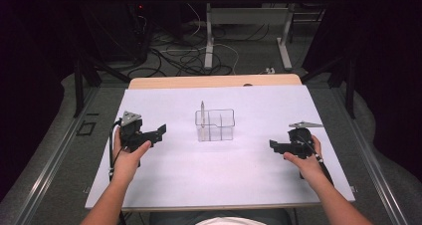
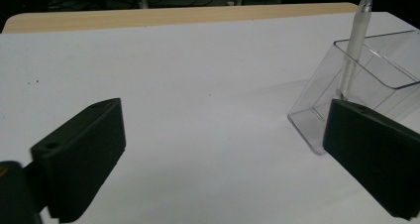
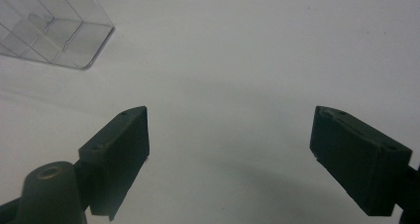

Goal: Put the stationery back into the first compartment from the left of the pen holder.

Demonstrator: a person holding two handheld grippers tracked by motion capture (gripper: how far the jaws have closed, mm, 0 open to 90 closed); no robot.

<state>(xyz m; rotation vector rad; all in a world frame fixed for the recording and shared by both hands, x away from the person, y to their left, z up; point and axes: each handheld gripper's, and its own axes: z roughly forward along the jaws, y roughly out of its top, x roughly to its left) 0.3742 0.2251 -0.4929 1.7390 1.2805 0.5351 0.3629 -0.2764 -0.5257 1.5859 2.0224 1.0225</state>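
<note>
A clear plastic organiser box [image 1: 215,125] with inner dividers stands at the middle of the white table [image 1: 214,180]. A pale pen [image 1: 202,110] stands upright in its back left compartment. My left gripper [image 1: 160,133] hovers left of the box, open, with nothing between the jaws. In the left gripper view the box [image 2: 322,85] and pen [image 2: 355,40] lie ahead at the right, past the wide-apart jaws of that gripper [image 2: 223,110]. My right gripper [image 1: 274,145] rests right of the box, open and empty. The right gripper view shows its spread jaws [image 3: 230,112] over bare table and the box [image 3: 54,30] at the upper left.
A wooden strip [image 1: 214,80] runs along the table's far edge. Beyond it, on the floor, lie tangled cables [image 1: 184,56] and the white legs of another desk [image 1: 209,36]. Dark curtains close both sides.
</note>
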